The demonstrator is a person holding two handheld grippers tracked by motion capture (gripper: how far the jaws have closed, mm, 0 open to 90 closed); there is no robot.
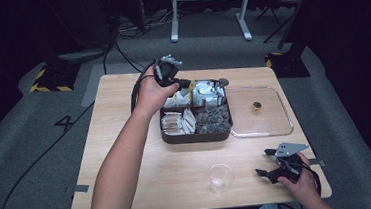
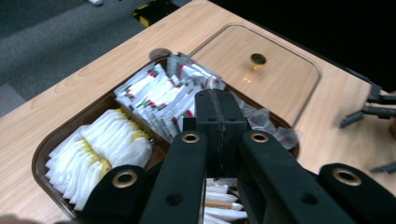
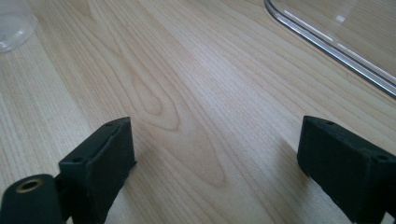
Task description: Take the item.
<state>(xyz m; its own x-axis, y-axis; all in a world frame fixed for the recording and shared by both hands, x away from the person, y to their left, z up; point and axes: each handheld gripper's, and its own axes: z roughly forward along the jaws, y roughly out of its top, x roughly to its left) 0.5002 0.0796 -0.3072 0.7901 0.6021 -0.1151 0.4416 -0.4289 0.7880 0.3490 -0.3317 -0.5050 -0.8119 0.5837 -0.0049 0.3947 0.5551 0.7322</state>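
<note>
Two black two-jaw grippers work at a pale wooden table (image 1: 127, 154): the left gripper (image 1: 184, 82), held in the person's outstretched left hand (image 1: 151, 93), hovers over the far side of a dark brown compartmented tray (image 1: 196, 136), its jaws pressed together with nothing seen between them. In the left gripper view the joined tips hang above the row of white sachets with red-and-green print (image 2: 159, 95), beside a compartment of white-and-yellow packets (image 2: 105, 149). A clear plastic lid with a small gold knob (image 1: 257, 106) lies flat on the table, touching the tray's right side. The right gripper (image 1: 267, 163) rests low near the table's front right corner, jaws spread wide apart over bare wood, just right of a clear plastic cup (image 1: 221, 177) standing upright.
</note>
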